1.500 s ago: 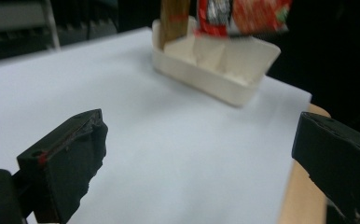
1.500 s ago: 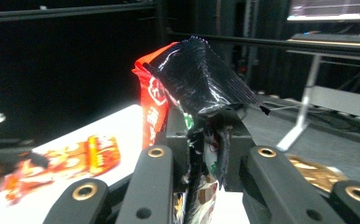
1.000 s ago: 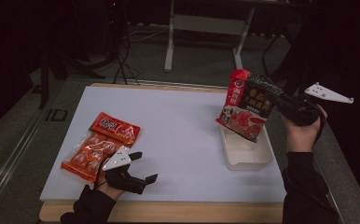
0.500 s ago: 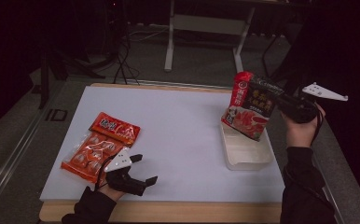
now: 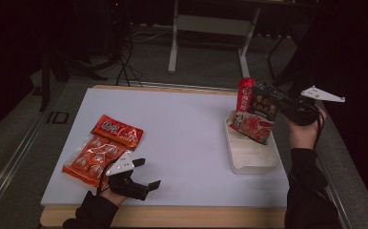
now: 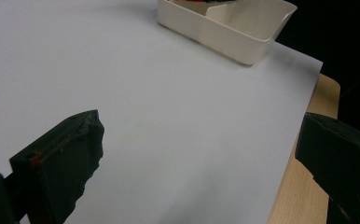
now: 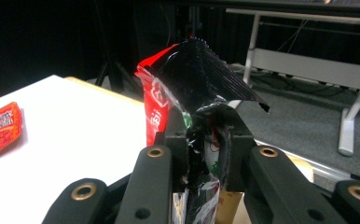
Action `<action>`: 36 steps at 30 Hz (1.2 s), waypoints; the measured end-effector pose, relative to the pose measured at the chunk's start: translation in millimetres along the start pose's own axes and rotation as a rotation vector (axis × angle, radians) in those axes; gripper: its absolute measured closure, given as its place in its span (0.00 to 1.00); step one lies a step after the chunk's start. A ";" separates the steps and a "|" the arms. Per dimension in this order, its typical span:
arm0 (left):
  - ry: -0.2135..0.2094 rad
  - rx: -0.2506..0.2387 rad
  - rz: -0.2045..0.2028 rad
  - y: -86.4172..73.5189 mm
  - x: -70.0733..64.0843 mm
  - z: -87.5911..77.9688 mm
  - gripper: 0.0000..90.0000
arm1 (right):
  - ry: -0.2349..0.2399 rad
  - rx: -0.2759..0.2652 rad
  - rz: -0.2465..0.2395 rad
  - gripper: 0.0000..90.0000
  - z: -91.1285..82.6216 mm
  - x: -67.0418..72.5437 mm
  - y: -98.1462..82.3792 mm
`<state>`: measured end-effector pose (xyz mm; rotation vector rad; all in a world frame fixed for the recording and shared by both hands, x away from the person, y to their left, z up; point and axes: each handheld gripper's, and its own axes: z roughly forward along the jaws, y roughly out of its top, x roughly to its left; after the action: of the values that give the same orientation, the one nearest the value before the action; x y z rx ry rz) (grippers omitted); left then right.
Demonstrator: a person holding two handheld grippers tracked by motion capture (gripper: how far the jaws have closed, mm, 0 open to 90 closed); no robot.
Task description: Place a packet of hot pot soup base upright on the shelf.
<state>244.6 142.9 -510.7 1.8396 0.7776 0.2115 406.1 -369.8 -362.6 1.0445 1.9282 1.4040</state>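
Our right gripper (image 5: 273,97) has its jaws clamped on the red-and-black foil food packet (image 5: 255,114), hanging over the cream plastic tray's (image 5: 250,160) far end, right on the counter (image 5: 182,129). Our left gripper (image 5: 145,173) rests near-left, jaws apart, holding nothing.

Red-and-black packet (image 5: 255,113), cream tray (image 5: 251,153), orange-red snack bag (image 5: 102,149) — white mat (image 5: 182,129).

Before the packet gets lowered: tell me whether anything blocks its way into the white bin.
Nothing visible does. The right gripper holds the red-and-black packet with its lower edge at the white bin's far end; the rest of the bin looks bare.
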 end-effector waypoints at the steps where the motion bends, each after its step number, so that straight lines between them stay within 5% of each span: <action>1: -0.001 0.002 0.000 -0.1 0.1 0.2 0.01 | 0.007 0.004 -0.013 0.85 2.5 0.2 -1.1; 7: -0.005 0.000 -0.011 -1.2 1.4 0.4 0.01 | 0.046 0.007 -0.024 0.84 13.3 -1.8 -8.0; 15: -0.005 0.000 -0.010 -1.6 0.8 0.8 0.01 | 0.132 -0.010 0.024 0.84 16.6 -3.0 -12.8; 25: -0.007 0.000 -0.013 -2.6 0.4 1.4 0.01 | 0.218 0.007 -0.035 0.83 26.6 6.3 -17.3; 33: -0.009 0.000 -0.022 -3.2 1.6 1.4 0.01 | 0.195 -0.034 0.018 0.82 22.4 -2.5 -35.9; 36: -0.009 -0.001 -0.020 -3.4 1.4 1.9 0.01 | 0.175 0.011 0.023 0.81 23.4 -5.9 -48.1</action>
<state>245.2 143.1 -514.9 1.8297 0.7896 0.1903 414.4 -369.8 -415.8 0.9800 2.0548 1.5452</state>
